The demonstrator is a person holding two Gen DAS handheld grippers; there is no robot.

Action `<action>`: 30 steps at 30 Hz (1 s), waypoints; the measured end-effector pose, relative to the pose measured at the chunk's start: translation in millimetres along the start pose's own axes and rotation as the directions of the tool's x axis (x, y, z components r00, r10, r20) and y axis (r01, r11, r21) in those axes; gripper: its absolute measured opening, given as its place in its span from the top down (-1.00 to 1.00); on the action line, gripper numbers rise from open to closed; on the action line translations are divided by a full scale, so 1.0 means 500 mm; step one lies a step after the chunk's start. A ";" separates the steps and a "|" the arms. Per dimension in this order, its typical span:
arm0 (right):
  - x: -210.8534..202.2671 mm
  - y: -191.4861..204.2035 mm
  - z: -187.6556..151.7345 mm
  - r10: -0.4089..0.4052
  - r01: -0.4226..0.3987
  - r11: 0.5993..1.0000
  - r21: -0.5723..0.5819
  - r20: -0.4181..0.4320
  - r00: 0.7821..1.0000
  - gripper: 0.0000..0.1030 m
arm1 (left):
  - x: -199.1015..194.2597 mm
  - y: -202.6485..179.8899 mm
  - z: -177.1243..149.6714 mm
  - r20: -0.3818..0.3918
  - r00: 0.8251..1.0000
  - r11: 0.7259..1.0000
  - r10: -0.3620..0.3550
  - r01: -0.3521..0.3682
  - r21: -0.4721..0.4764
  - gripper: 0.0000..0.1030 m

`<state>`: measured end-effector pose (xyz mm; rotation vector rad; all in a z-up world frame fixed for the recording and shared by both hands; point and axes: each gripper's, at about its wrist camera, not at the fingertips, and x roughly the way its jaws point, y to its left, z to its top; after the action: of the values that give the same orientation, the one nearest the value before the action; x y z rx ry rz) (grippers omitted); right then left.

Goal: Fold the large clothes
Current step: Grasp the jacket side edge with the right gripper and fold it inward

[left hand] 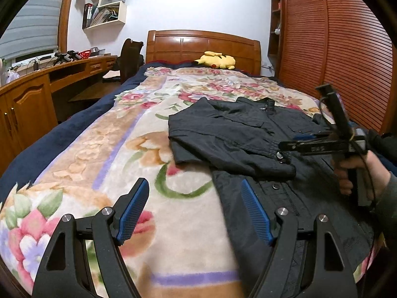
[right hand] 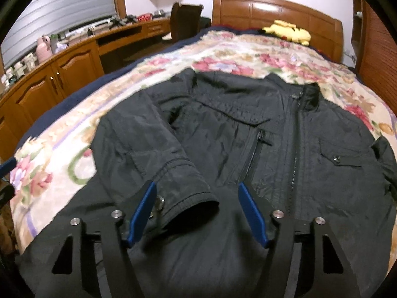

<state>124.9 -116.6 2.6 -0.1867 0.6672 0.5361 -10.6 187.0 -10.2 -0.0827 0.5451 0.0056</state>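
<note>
The jacket (right hand: 248, 129) looks soft, bulky and slick; its cuff (right hand: 183, 193) suits gripping. The right gripper (right hand: 197, 211) straddles it part-open, gripping nothing; the left gripper (left hand: 196, 198) gapes empty.

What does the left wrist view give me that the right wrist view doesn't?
Left wrist only: the right tongs seen from the side in a hand over the jacket, the wall shelves, and the left tongs open over the blanket.
Right wrist only: the folded-in sleeve cuff lying between the right tongs' open pads, unpinched.
Both: jacket, blanket, yellow plush toy, headboard, desk.
</note>
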 end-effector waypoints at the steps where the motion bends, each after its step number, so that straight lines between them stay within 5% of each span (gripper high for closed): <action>1: 0.008 -0.001 0.005 0.006 -0.006 1.000 0.001 -0.009 1.000 -0.24 | -0.001 0.001 0.000 0.000 1.000 1.000 -0.001 0.001 0.001 -0.50; 5: 0.035 0.010 0.011 0.037 -0.038 0.999 -0.023 -0.043 0.998 0.25 | -0.002 0.004 0.001 0.002 1.000 1.000 -0.011 0.011 -0.006 -0.50; 6: 0.037 0.014 0.011 0.037 -0.039 0.999 -0.036 -0.045 0.998 0.53 | -0.002 0.004 0.002 0.002 1.000 1.000 -0.011 0.011 -0.004 -0.50; 10: 0.025 0.027 0.009 0.054 -0.057 0.996 -0.076 -0.032 0.998 0.77 | 0.002 -0.001 0.005 -0.003 1.000 1.000 -0.014 0.014 -0.002 -0.50; 21: -0.136 -0.019 -0.002 -0.006 0.023 0.996 -0.088 0.186 0.982 0.84 | -0.004 -0.067 0.026 0.020 0.997 0.996 -0.077 0.076 0.047 -0.50; 30: -0.203 -0.109 -0.037 -0.173 0.182 0.982 -0.041 0.177 0.969 0.84 | -0.008 -0.108 0.041 0.035 0.992 0.991 -0.124 0.122 0.052 -0.50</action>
<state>77.3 -210.5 52.3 -0.2482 0.4614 0.3939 -2.1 134.7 13.6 -0.0676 0.5005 -0.1268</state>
